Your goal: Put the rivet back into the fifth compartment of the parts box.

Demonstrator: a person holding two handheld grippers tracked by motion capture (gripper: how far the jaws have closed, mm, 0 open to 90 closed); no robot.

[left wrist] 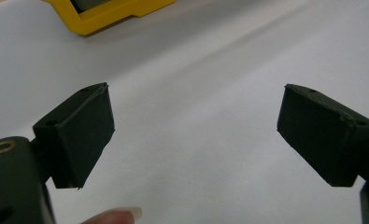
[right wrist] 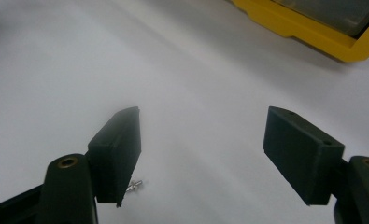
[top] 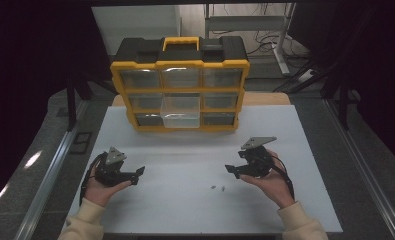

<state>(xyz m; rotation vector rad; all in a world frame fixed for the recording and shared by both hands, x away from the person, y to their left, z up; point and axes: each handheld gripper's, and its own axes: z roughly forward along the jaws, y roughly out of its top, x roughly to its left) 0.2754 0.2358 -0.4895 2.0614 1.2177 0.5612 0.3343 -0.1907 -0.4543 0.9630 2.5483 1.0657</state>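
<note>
A white table (top: pixel 195 205) stands in a dim room, its far edge giving way to a strip of bare wood and, beyond that, a pale wall and the legs of a metal rack with loose cables (top: pixel 265 42). Grey floor and metal rails (top: pixel 50 170) run along both sides. At the back of the table sits a yellow and black drawer cabinet (top: pixel 180 85), one clear drawer (top: pixel 181 114) in its lower middle pulled partway out. A person's hands reach in from the near edge, each holding a gripper just above the white surface. The left gripper (top: pixel 137 172) is spread wide with nothing between its jaws, as is the right gripper (top: pixel 231 170). Two small screws (top: pixel 218 188) lie on the table near the front, between the hands and closer to the right gripper, untouched; in the right gripper view one screw (right wrist: pixel 134 185) shows just beside the left jaw.
</note>
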